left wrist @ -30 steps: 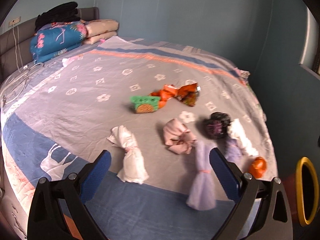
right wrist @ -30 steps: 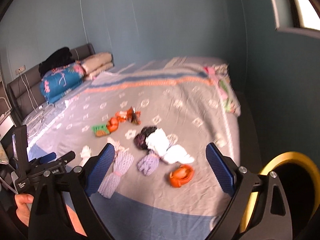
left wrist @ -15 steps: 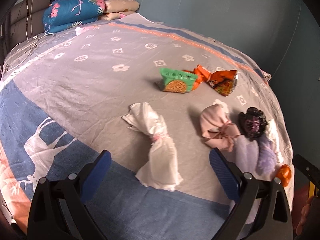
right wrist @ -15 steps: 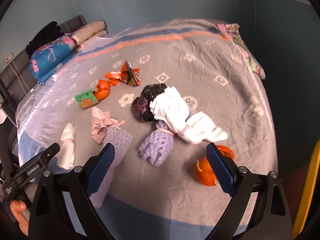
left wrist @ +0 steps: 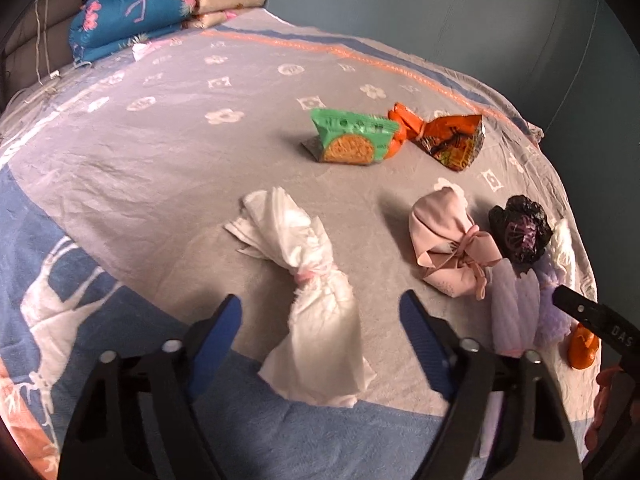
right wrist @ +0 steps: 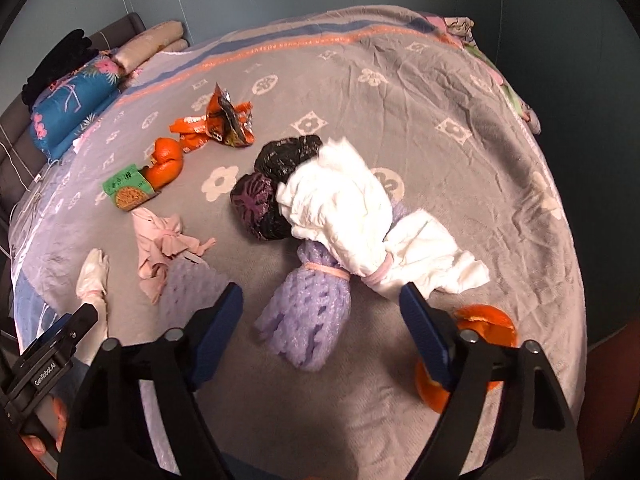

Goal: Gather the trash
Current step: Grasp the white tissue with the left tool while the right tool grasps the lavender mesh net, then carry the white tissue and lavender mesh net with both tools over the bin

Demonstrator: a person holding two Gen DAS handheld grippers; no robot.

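I am working over a bed [left wrist: 120, 168] covered in a grey blanket with white flower prints, where scraps of trash lie scattered.

My left gripper [left wrist: 320, 320] hovers over a white tissue bundle cinched at its middle with a pink band [left wrist: 308, 292]. Its blue-padded fingers have just been closing but stand apart on either side of the bundle's lower half, not yet touching it. Just beside it to the right lie a pink cloth scrap tied in a knot [left wrist: 452, 252], a crumpled black plastic bag [left wrist: 520, 232] and a lilac foam fruit net [left wrist: 514, 312]. Farther up the bed sit a green snack packet [left wrist: 348, 140] and an orange foil wrapper [left wrist: 452, 140].

My right gripper [right wrist: 320, 316] hangs above a second lilac foam net bound with a rubber band [right wrist: 308, 312]. Its fingers have also just been narrowing, yet they are apart, with the net between them and no contact. A larger white tissue bundle [right wrist: 360, 216] rests against that net, and a piece of orange peel [right wrist: 480, 324] lies just beyond the right finger.

I judge both targets to be very light, soft and easily squashed, unlikely to break or slip. The banded waist is the firmest place to pinch; grabbing loose flared ends risks tearing tissue or dragging neighbours along.
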